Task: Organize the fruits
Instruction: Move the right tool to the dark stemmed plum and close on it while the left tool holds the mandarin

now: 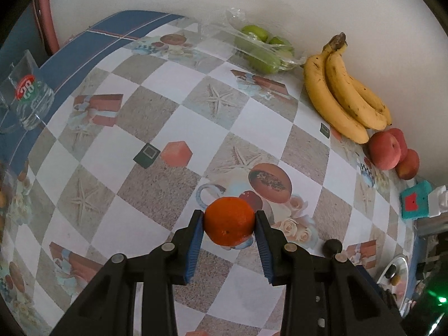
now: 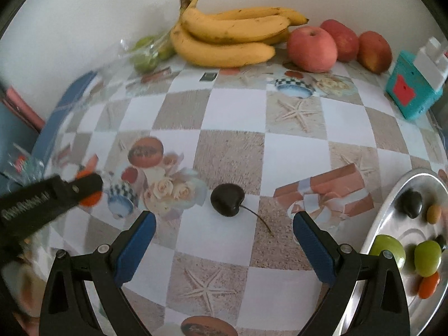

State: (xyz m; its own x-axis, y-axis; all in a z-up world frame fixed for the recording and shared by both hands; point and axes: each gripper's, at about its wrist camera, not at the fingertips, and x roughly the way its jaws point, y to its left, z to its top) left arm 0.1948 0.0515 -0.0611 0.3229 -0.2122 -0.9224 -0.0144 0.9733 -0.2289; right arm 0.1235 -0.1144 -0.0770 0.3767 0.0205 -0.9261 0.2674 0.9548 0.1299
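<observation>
My pads [image 2: 134,247] are blue on black arms. I see an orange mandarin [image 1: 229,221], a near-black cherry [image 2: 226,199], yellow bananas [image 2: 224,36], red apples [image 2: 312,49] — on a grey-and-white checked cloth [image 2: 232,117] with starfish prints.

My left tool [image 1: 229,225] is matt black plastic with ribbed blue pads [image 1: 195,247]; it clasps an orange [image 1: 229,221] whose skin looks dull and finely pitted. My right tool [image 2: 224,240] has the same black plastic and blue pads, its jaws wide apart. The table [image 2: 232,120] wears a smooth printed cloth with a faint sheen. The cherry [image 2: 227,199] is glossy and dark. The tray [image 2: 392,196] is shiny metal. The bananas [image 2: 229,36] look matt, and the green fruit sits in crinkled clear plastic [image 1: 252,36].
</observation>
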